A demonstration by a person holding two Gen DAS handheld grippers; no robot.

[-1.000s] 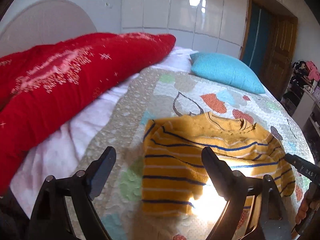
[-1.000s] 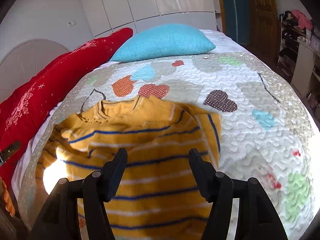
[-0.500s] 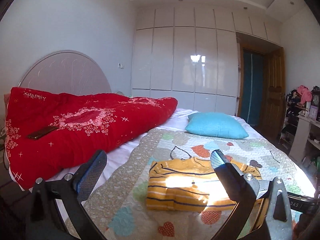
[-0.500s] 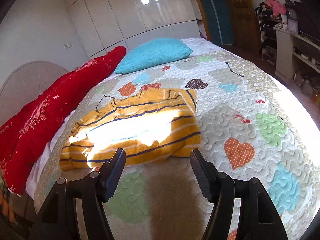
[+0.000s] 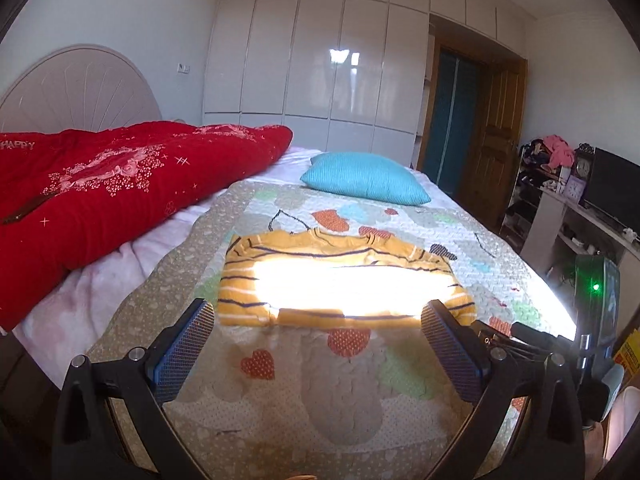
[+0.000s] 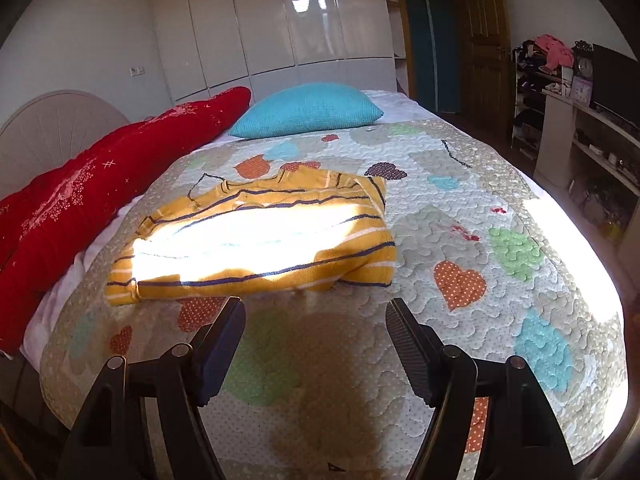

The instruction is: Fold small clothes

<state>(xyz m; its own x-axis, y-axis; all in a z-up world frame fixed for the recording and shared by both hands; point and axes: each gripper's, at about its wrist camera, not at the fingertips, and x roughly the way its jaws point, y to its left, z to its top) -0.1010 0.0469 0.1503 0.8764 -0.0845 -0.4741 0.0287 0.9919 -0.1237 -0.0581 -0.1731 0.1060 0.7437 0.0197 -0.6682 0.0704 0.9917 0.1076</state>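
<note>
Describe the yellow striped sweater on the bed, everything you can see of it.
The yellow sweater is a small knit top, mustard with thin navy and white stripes and a ribbed collar at its far edge. It lies folded into a flat, rough rectangle on the patchwork quilt, collar toward the blue pillow. A bright patch of sunlight washes out its middle. A cuff or hem end sticks out at its near left corner. Nothing touches it but the quilt; both tongs, left and right, are open and short of it.
</note>
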